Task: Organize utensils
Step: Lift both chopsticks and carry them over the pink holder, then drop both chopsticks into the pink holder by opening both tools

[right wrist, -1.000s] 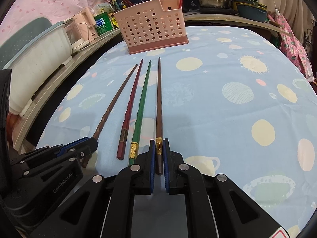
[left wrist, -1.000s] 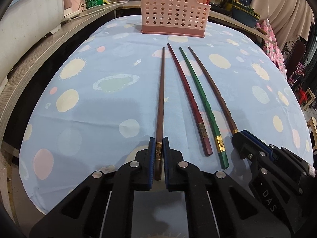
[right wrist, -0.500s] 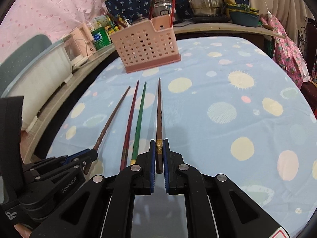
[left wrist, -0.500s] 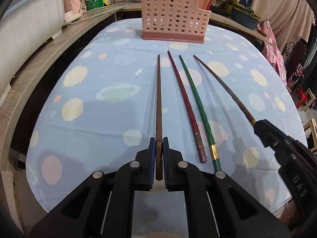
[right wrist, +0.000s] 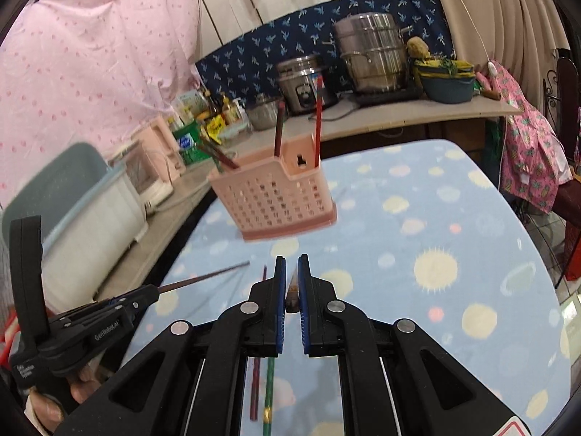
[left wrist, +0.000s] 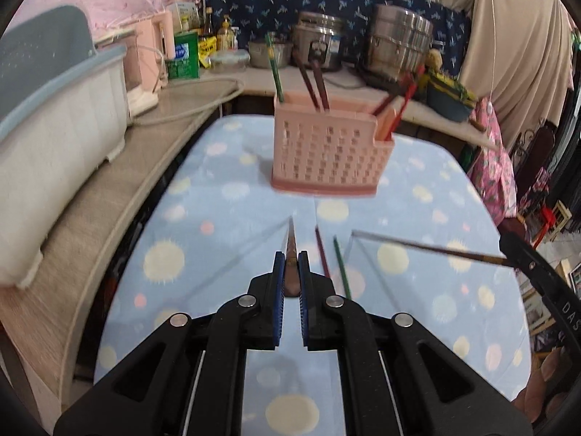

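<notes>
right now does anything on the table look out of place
Yes: a red chopstick and a green chopstick lie loose on the cloth, short of the pink holder where the others stand. No spill or damage shows.

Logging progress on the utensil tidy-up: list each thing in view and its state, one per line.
Left tongs: shut on a brown wooden chopstick, lifted.
Right tongs: shut on another brown chopstick, lifted.
Dark red chopstick: lying on the spotted blue tablecloth.
Green chopstick: lying beside it.
Pink perforated plastic holder: upright, holding several chopsticks.
</notes>
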